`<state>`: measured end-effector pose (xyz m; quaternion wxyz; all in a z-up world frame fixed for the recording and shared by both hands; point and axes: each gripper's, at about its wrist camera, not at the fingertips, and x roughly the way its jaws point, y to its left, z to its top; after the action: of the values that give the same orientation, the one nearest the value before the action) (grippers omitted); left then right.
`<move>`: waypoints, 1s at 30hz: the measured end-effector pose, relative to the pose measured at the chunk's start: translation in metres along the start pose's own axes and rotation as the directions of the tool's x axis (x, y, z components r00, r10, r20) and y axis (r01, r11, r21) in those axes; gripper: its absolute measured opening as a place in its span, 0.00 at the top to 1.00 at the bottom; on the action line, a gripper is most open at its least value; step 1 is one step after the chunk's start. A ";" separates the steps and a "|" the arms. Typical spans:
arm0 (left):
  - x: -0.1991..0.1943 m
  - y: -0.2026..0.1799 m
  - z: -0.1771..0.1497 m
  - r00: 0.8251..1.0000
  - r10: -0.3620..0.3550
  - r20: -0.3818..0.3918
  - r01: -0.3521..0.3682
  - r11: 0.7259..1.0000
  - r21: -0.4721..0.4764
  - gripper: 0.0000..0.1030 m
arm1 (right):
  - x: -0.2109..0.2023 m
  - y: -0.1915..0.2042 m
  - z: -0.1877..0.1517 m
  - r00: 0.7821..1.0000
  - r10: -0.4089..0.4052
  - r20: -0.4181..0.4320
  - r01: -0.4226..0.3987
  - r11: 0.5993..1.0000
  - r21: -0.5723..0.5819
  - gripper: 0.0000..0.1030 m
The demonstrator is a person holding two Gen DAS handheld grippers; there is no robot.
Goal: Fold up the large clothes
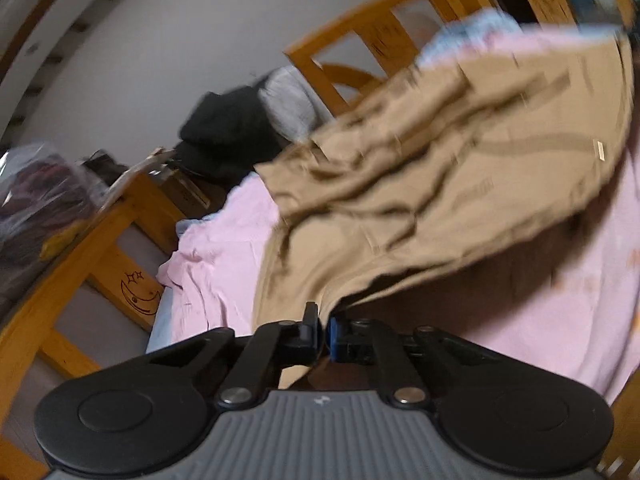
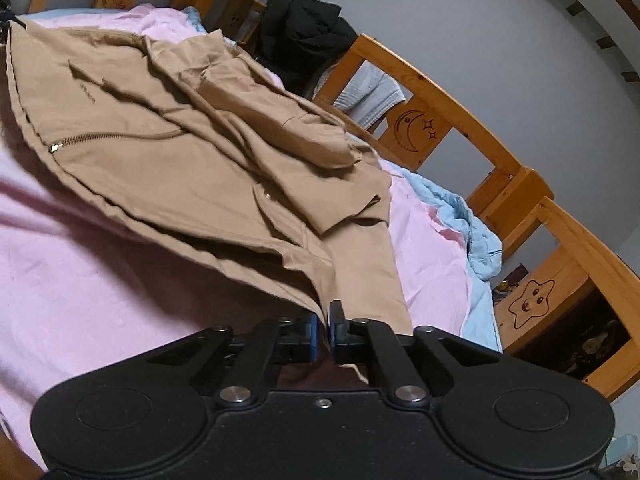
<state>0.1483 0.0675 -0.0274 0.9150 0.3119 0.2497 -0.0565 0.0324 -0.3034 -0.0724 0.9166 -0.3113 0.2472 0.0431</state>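
A large tan jacket (image 1: 460, 168) with a zip lies crumpled on a pink sheet (image 1: 224, 260), its near hem lifted off the bed. My left gripper (image 1: 324, 326) is shut on that hem, the cloth pinched between its pads. In the right wrist view the same tan jacket (image 2: 168, 168) spreads away to the upper left, with a sleeve folded across it. My right gripper (image 2: 323, 322) is shut on another corner of the hem, which hangs above the pink sheet (image 2: 80, 280).
A wooden bed rail (image 2: 448, 92) with moon and star carvings runs round the bed. A black garment (image 2: 304, 40) and a grey one (image 2: 372, 92) hang over it. A light blue blanket (image 2: 476, 236) bunches at the mattress edge. A cluttered wooden shelf (image 1: 48, 208) stands at the left.
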 end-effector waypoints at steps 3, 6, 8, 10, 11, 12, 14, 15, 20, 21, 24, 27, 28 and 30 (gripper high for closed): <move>-0.016 0.015 0.013 0.998 0.008 0.055 -0.004 0.998 -0.065 0.97 | -0.012 -0.009 0.012 0.999 -0.030 0.040 0.030 0.999 -0.010 0.99; -0.035 0.030 0.025 0.997 0.000 0.081 0.009 0.994 -0.106 0.98 | -0.027 -0.022 0.020 0.998 -0.041 0.057 0.041 0.999 0.002 0.99; -0.050 0.037 0.028 0.996 -0.014 0.084 0.024 0.992 -0.125 0.98 | -0.042 -0.031 0.023 0.998 -0.028 0.062 0.027 1.000 0.004 0.99; -0.069 0.042 0.028 0.996 -0.042 0.078 0.053 0.989 -0.137 0.98 | -0.060 -0.036 0.023 0.998 -0.020 0.067 0.021 0.999 -0.024 0.99; -0.079 0.044 0.027 0.995 -0.061 0.075 0.071 0.988 -0.137 0.98 | -0.073 -0.039 0.023 0.998 -0.010 0.066 0.013 0.999 -0.039 0.99; -0.090 0.045 0.025 0.994 -0.080 0.070 0.089 0.987 -0.134 0.98 | -0.084 -0.041 0.022 0.998 0.003 0.057 0.000 0.999 -0.046 0.99; -0.111 0.047 0.021 0.991 -0.115 0.062 0.123 0.983 -0.137 0.98 | -0.110 -0.046 0.021 0.998 0.042 0.038 -0.040 0.997 -0.063 0.99; -0.121 0.048 0.019 0.990 -0.133 0.056 0.139 0.980 -0.139 0.97 | -0.124 -0.048 0.021 0.998 0.059 0.029 -0.056 0.996 -0.072 0.99; -0.145 0.055 0.014 0.980 -0.198 0.021 0.198 0.964 -0.175 0.97 | -0.169 -0.045 0.023 0.994 0.107 -0.009 -0.107 0.987 -0.117 0.99; -0.143 0.058 0.015 0.978 -0.208 0.012 0.207 0.961 -0.184 0.97 | -0.170 -0.045 0.024 0.993 0.117 -0.013 -0.118 0.986 -0.119 0.98; -0.130 0.067 0.024 0.976 -0.220 -0.008 0.212 0.952 -0.221 0.97 | -0.161 -0.045 0.027 0.994 0.108 -0.023 -0.110 0.985 -0.135 0.98; -0.105 0.080 0.042 0.973 -0.226 -0.039 0.210 0.948 -0.241 0.97 | -0.136 -0.055 0.035 0.994 0.101 -0.049 -0.106 0.987 -0.120 0.98; -0.094 0.086 0.050 0.973 -0.224 -0.049 0.206 0.948 -0.243 0.97 | -0.125 -0.060 0.040 0.994 0.098 -0.055 -0.104 0.987 -0.122 0.98; -0.074 0.092 0.063 0.973 -0.219 -0.068 0.197 0.951 -0.237 0.97 | -0.102 -0.068 0.049 0.994 0.090 -0.061 -0.098 0.987 -0.131 0.98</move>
<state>0.1341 0.0992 0.1018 0.9211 0.1786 0.3285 -0.1088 -0.0196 -0.3212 0.0478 0.8834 -0.3612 0.2833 0.0941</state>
